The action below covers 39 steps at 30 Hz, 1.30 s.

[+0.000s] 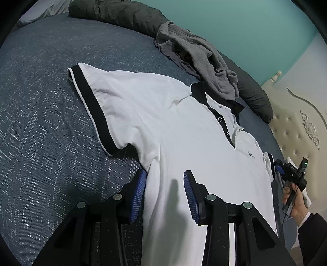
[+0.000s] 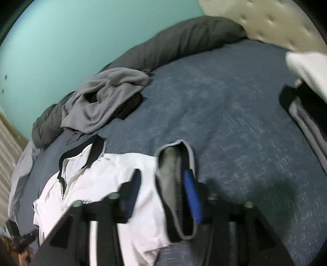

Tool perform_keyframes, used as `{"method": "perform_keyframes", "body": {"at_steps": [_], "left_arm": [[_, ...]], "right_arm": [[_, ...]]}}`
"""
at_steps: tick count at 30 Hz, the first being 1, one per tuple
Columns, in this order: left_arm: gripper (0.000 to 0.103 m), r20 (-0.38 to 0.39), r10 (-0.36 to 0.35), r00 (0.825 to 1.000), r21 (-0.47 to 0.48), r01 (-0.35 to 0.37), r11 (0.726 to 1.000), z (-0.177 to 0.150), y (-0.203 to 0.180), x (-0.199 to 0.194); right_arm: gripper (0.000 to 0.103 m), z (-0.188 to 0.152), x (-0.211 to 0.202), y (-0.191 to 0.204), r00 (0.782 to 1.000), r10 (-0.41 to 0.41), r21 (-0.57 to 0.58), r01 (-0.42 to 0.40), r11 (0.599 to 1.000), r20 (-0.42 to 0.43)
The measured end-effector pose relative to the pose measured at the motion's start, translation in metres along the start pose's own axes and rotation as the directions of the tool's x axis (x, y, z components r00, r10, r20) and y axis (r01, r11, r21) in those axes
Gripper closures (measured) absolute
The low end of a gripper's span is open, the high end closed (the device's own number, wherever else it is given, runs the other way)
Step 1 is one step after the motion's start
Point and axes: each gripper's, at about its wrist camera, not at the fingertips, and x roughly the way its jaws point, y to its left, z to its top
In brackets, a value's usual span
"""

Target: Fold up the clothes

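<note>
A white polo shirt (image 1: 173,131) with black collar and sleeve bands lies front up on the blue bedspread (image 1: 40,122). My left gripper (image 1: 165,196) is open and straddles the shirt's side edge just below the armpit; the blue pads do not press the cloth. Far right, a hand holds my right gripper (image 1: 290,174) beside the shirt's other sleeve. The right wrist view is blurred. In it my right gripper (image 2: 161,192) is open, and the black-banded sleeve (image 2: 175,184) stands loosely between its fingers, close to the right pad. The rest of the shirt (image 2: 98,180) spreads away to the left.
A crumpled grey garment (image 1: 196,59) (image 2: 106,98) lies beyond the collar, against a dark grey rolled blanket (image 1: 122,14) (image 2: 184,38). A cream tufted headboard (image 1: 296,133) bounds the bed's right end. More white and dark clothing (image 2: 306,92) lies at the right edge.
</note>
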Motion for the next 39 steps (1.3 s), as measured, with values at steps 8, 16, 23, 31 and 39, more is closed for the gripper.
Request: {"method": "perform_keyframes", "body": {"at_steps": [8,16,23,31,39], "left_arm": [[0.060,-0.006,0.002,1.000,0.000,-0.002,1.000,-0.001,0.001,0.002],[0.060,-0.008,-0.003,1.000,-0.006,0.003,1.000,0.000,0.003,0.002],[0.060,-0.014,-0.001,1.000,-0.005,0.001,1.000,-0.002,0.004,0.003],[0.060,-0.022,0.003,1.000,0.001,-0.003,1.000,-0.002,0.004,0.006],[0.060,-0.018,-0.001,1.000,0.001,0.001,1.000,-0.002,0.003,0.004]], "right_arm": [[0.047,0.000,0.025,-0.016,0.998,0.028,0.108,-0.021,0.994,-0.064],[0.046,0.005,0.038,-0.021,0.998,0.007,0.105,0.001,0.994,-0.068],[0.060,0.004,0.038,-0.015,0.998,0.003,0.028,-0.002,1.000,-0.064],[0.098,0.007,0.031,-0.010,0.999,0.028,-0.021,-0.029,0.999,-0.026],[0.100,0.008,0.000,-0.042,0.991,-0.119,0.144,0.109,0.983,0.058]]}}
